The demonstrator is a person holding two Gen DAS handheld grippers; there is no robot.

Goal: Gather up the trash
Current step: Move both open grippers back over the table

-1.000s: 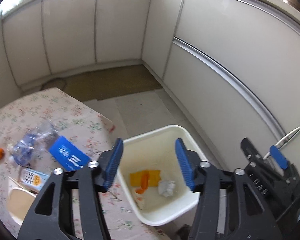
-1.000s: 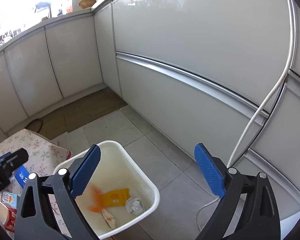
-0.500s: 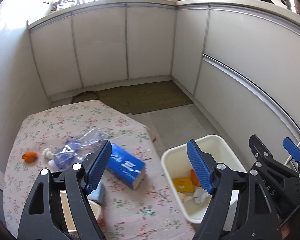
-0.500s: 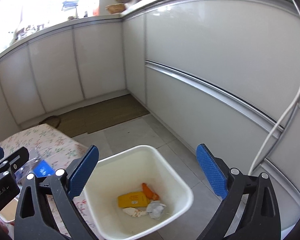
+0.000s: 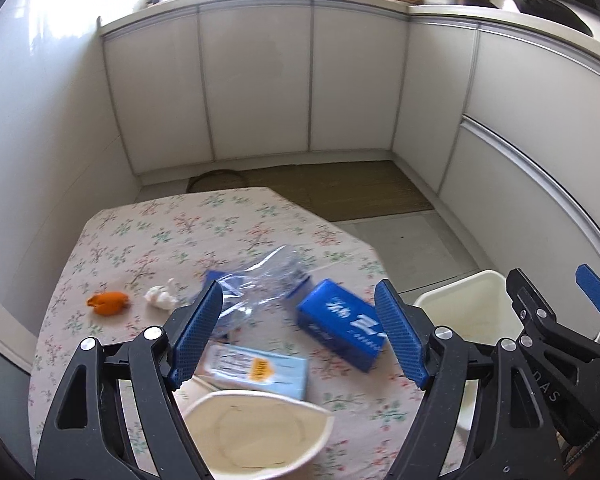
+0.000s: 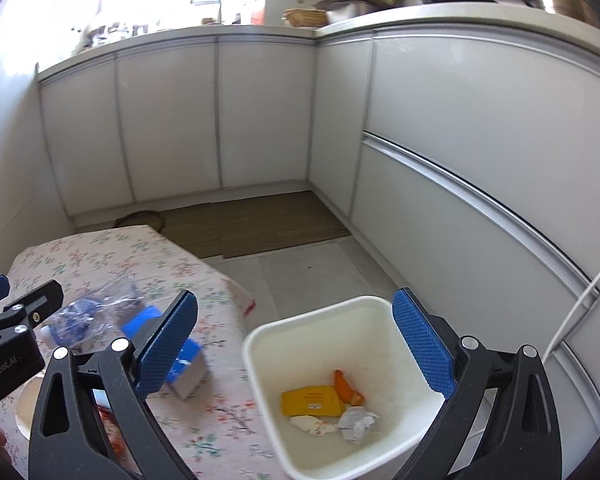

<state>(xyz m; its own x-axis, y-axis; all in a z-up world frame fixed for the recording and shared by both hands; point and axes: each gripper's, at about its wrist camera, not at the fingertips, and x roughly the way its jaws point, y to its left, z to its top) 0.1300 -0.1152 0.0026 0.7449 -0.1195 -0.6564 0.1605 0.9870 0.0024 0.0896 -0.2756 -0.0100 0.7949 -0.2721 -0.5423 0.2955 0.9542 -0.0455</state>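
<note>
My left gripper (image 5: 298,336) is open and empty above the floral table (image 5: 180,232). On the table lie a blue box (image 5: 340,324), a clear plastic bag (image 5: 260,280), a light blue packet (image 5: 260,370), a crumpled white tissue (image 5: 161,295), an orange peel (image 5: 109,302) and a paper bowl (image 5: 256,432). My right gripper (image 6: 296,348) is open and empty above the white bin (image 6: 260,344). The bin holds a yellow packet (image 6: 310,400), an orange piece (image 6: 346,386) and crumpled paper (image 6: 356,422).
The bin (image 5: 460,308) stands on the tiled floor at the table's right edge. White cabinets (image 5: 260,80) line the back and right. A brown mat (image 6: 260,224) lies on the floor behind. A white cable (image 6: 580,304) hangs at the right.
My left gripper has swung left from over the bin to over the table. My right gripper has turned left too, and the bin now sits centred under it.
</note>
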